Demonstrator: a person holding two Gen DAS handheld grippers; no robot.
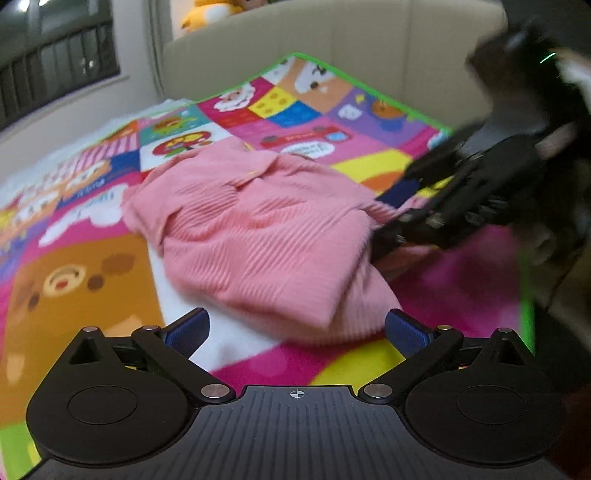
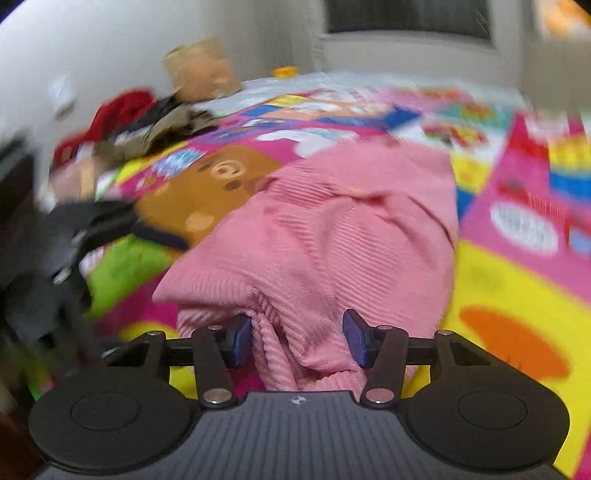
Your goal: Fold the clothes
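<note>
Nearest my right wrist camera, a bunched fold of the pink ribbed sweater (image 2: 332, 236) is sitting between the blue pads of the right gripper (image 2: 300, 338); the jaws are partly closed around that fold, with the left pad touching the knit, though I cannot tell whether the right pad is pressing it. In my left wrist view, the left gripper (image 1: 295, 330) is hovering just short of the sweater's near edge with its jaws spread wide and nothing between them.

Going by size, the bright cartoon play mat (image 1: 92, 258) is filling most of both frames, lying flat with a green border along its far edge. The pink ribbed sweater (image 1: 258, 236) is lying crumpled on the mat at the centre of the left view, partly doubled over itself. A beige padded headboard (image 1: 369, 48) is running across the top of that frame behind the mat.

In the upper left of the right wrist view, a heap of dark and red clothes (image 2: 140, 122) is resting at the mat's far side, with a blurred tan soft toy (image 2: 201, 72) just behind it. A yellow plush toy (image 1: 210, 13) is sitting atop the headboard in the left view's upper left.
</note>
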